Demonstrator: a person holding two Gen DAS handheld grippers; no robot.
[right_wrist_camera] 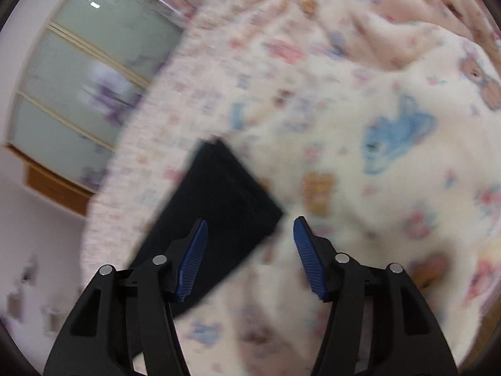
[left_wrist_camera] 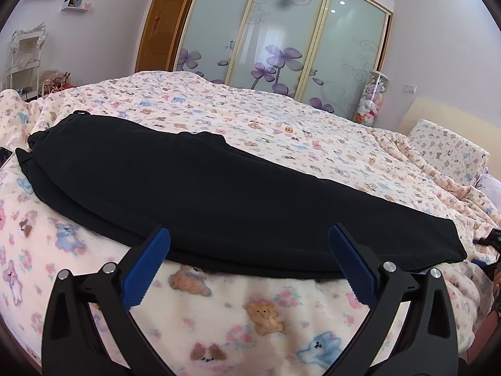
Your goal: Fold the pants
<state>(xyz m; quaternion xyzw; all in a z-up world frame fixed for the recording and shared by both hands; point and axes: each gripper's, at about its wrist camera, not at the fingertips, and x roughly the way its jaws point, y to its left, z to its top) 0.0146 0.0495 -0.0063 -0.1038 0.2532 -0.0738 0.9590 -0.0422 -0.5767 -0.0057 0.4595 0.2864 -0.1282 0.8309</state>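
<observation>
Pants [left_wrist_camera: 203, 194] look soft, limp, light; grab cuff end at lower right of left view; left gripper [left_wrist_camera: 249, 250] wide open, right gripper [right_wrist_camera: 250, 244] half open, both empty.

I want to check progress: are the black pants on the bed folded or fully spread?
Folded once lengthwise: the black pants lie as one long, narrow strip with two layered edges on the blanket.

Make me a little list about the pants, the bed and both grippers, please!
pants: black pants, lying long and flat on the bed
bed cover: cream blanket with bears
left gripper: left gripper open, at the pants' near edge, holding nothing
right gripper: right gripper open, over the pants' end, holding nothing
behind: wardrobe with purple flowers
</observation>
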